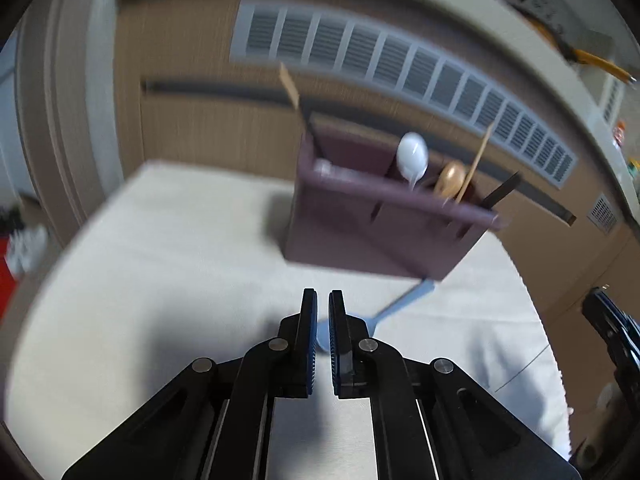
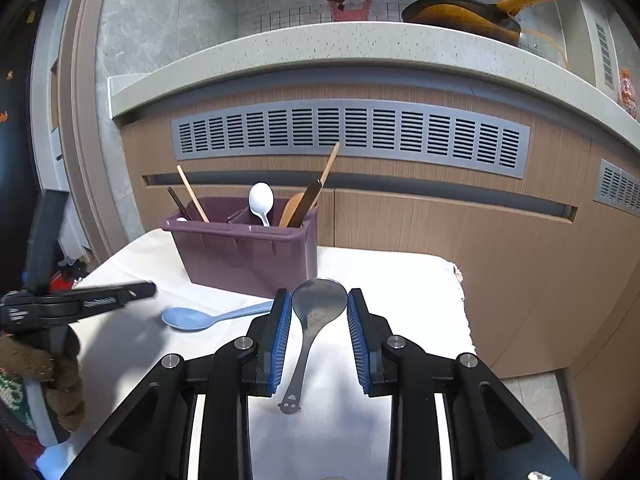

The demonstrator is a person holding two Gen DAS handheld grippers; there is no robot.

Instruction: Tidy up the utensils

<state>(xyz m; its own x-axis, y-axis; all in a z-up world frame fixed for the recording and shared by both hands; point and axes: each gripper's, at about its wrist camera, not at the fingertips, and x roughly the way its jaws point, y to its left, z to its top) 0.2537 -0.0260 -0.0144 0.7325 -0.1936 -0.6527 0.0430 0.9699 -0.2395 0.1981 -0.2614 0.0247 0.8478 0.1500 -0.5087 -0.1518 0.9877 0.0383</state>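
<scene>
A purple utensil caddy (image 2: 248,256) stands at the back of the white-clothed table (image 2: 400,280); it holds a white spoon (image 2: 261,200), a wooden spoon (image 2: 291,210) and chopsticks (image 2: 192,194). A metal spoon (image 2: 316,312) lies on the cloth between the fingers of my open right gripper (image 2: 319,312). A blue spoon (image 2: 200,318) lies to its left. My left gripper (image 1: 323,320) is shut and empty above the blue spoon (image 1: 404,302), in front of the caddy (image 1: 380,228). The left wrist view is blurred.
A wooden cabinet with a grey vent (image 2: 352,132) stands behind the table under a stone counter (image 2: 320,52) with an orange pan (image 2: 464,16). The table's right edge (image 2: 464,308) drops to the floor. The left gripper shows at the left (image 2: 80,304).
</scene>
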